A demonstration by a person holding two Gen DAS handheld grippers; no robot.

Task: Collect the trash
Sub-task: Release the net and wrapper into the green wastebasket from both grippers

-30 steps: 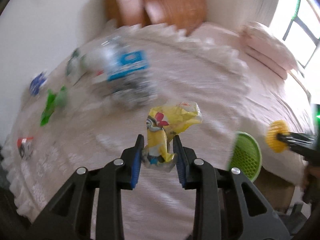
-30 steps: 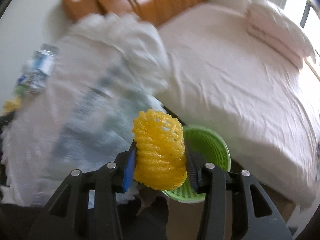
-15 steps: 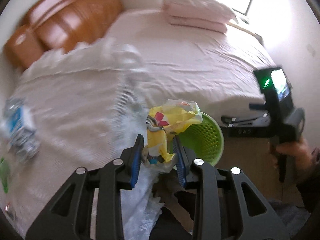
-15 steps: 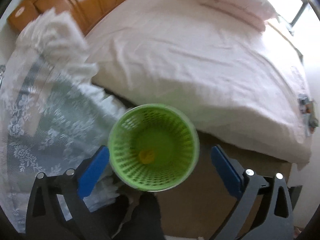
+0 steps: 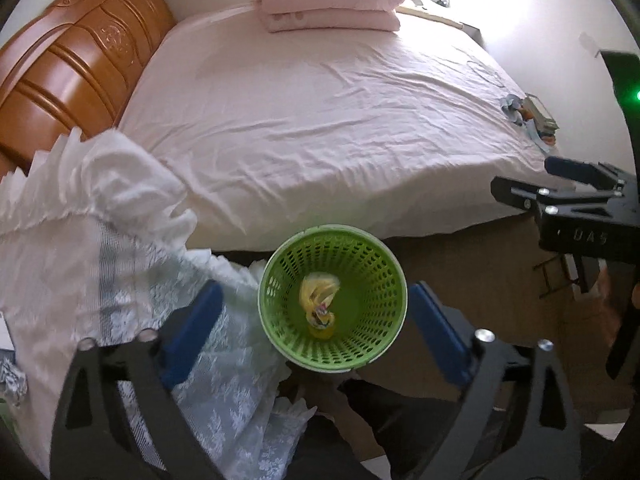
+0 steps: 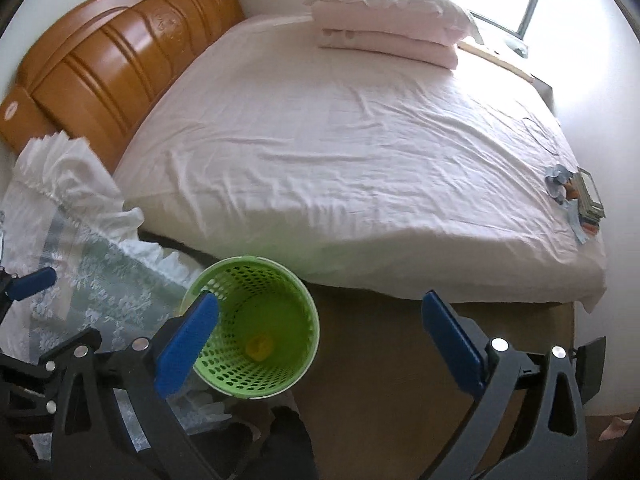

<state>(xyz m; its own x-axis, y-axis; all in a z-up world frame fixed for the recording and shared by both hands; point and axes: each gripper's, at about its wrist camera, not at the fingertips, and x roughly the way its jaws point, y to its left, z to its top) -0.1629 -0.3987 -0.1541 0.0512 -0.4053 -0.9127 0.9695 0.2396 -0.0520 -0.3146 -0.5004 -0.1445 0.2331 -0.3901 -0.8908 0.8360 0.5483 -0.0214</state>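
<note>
Both grippers have their jaws wide open and hold nothing; the left gripper is directly above the green basket, where the yellow wrapper lies between its jaws

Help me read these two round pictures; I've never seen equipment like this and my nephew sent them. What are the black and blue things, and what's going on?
Each picture comes from a fisheye camera mounted on a hand-held claw, one per hand, looking along its two blue-padded fingers. The left claw hangs wide open right above a green basket on the floor beside a bed. A yellow wrapper lies inside it. The right claw, also open and empty, views the same basket from the side; a small yellow piece sits at the bottom. A lace cloth covers the furniture to the left.
</note>
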